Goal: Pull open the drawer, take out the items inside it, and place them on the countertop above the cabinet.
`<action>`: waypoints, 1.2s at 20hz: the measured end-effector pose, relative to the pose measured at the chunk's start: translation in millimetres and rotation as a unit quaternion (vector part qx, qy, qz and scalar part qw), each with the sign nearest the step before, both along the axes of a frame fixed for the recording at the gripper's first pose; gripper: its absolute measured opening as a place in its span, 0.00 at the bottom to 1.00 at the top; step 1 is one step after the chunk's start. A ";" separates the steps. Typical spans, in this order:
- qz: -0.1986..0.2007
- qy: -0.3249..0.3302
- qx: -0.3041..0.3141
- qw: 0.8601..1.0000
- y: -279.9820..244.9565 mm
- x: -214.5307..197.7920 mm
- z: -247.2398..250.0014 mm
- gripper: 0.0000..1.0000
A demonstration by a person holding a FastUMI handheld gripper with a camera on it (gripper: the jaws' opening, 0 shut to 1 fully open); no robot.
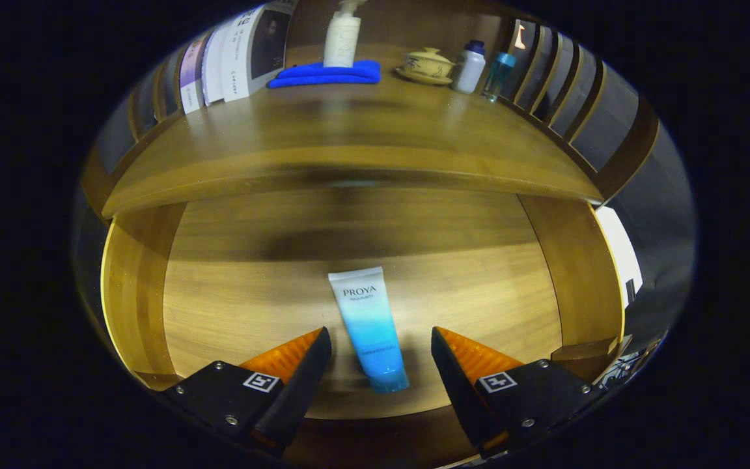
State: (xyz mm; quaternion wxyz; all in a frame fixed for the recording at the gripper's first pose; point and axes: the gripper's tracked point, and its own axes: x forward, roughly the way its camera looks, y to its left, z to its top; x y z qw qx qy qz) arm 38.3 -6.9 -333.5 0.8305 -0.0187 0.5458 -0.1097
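- Books (232,62) are standing at upper left on the countertop (349,140).
- A pump bottle (342,36) is sitting on a blue cloth (326,73) at top centre.
- The tube (370,329) is lying on the open drawer (251,286) floor at lower centre.
- The gripper (380,348) is hovering with fingers spread wide, the tube between them, untouched.
- A lidded cup (428,65) and two bottles (471,67) are standing at upper right.

The gripper (381,345) hung with fingers spread over the open drawer (232,306), the tube (368,329) lying between them untouched; the countertop (349,137) lay beyond.
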 end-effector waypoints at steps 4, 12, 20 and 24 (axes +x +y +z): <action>-0.013 0.010 0.015 1.000 -4.6 -5.2 -8.0 0.94; -0.008 0.047 0.032 0.998 -1.1 -7.5 -21.9 0.93; -0.040 0.066 0.084 0.993 2.6 -10.2 -30.0 0.86; -0.036 0.061 0.082 0.994 -1.4 -5.8 -28.7 0.68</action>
